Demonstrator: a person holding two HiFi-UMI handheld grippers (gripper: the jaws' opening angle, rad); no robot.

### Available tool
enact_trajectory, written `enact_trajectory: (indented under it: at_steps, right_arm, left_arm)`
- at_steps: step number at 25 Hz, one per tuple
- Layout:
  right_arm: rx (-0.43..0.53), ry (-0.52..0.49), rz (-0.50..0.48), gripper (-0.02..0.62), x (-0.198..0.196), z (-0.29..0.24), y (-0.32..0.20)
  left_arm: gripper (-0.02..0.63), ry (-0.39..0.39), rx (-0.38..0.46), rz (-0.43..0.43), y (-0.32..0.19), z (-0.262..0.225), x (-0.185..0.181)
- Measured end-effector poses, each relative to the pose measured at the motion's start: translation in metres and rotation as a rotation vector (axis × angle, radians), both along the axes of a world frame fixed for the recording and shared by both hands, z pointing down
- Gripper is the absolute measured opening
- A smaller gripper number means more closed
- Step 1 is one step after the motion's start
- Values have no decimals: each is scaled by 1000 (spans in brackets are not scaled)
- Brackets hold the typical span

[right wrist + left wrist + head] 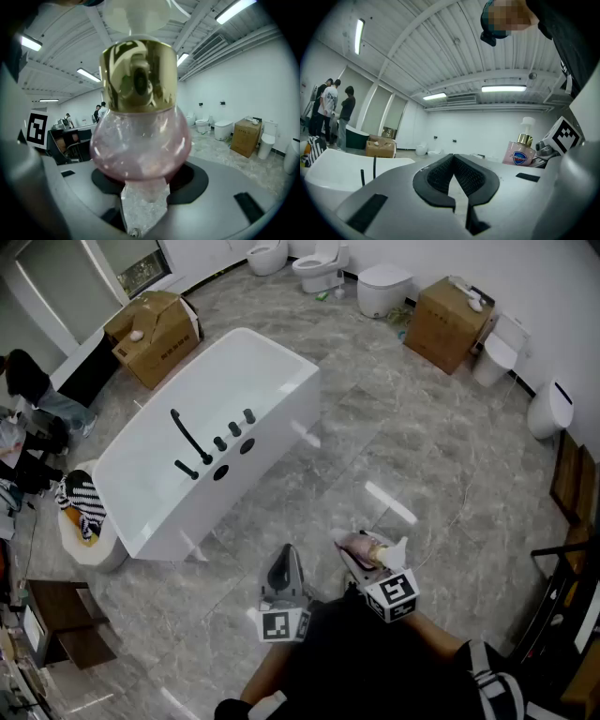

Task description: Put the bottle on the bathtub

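Right tongs [356, 549]: clamped on the round belly of the pink bottle [140, 145], gold collar and white pump upward, jaws spread wide by its girth. Left tongs [453, 158]: closed, tips meeting, nothing between them. In the head view the bottle is at lower centre-right, in the air over the floor [412, 437] and well apart from the bathtub [272, 442], which lies at centre-left. Step in hand, as I judge it: carrying to the tub. The bottle should travel up-left in the frame with the pump upright. The belly is smooth and curved, so the grip probably slips if tilted or jolted. The likeliest landing spot is the flat rim ledge near the black taps [211, 442], clear of them. The base should sit fully on the ledge, away from the edge, before the jaws open. Left tongs are free to steady it.
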State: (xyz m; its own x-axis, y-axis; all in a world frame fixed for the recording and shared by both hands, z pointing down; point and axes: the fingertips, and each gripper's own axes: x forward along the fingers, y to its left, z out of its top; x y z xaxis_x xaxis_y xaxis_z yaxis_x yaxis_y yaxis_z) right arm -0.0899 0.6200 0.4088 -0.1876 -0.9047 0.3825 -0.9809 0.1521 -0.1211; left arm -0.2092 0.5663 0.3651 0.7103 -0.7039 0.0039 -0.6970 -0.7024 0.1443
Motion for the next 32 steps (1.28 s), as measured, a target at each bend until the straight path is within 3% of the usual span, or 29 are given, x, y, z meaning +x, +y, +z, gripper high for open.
enact_trajectory:
  at_steps: [11, 24, 32]
  right_arm:
    - [11, -25, -1, 228, 18, -1, 10]
    - [32, -26, -71, 227, 60, 6, 20]
    - [39, -29, -110, 227, 85, 12, 15]
  left_arm:
    - [15, -11, 19, -23, 10, -2, 12]
    - [15, -27, 44, -65, 28, -4, 58]
    - [15, -34, 8, -112, 30, 8, 80]
